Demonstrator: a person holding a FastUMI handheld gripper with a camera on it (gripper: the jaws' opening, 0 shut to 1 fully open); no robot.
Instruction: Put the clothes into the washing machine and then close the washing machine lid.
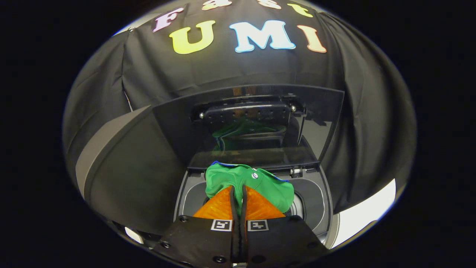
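In the gripper view, the claw (238, 190) pinches a green shirt (256, 184) — both fingers pressed close on a fold. The shirt hangs just ahead of them, over the washer (316, 208) mouth, hiding most of the drum. Beyond, the lid (323, 123) stands open, its glass dimly mirroring green.

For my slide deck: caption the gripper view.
Gripper shut on green cloth garment, held above dark top-loading washing machine's open tub, glossy lid raised.
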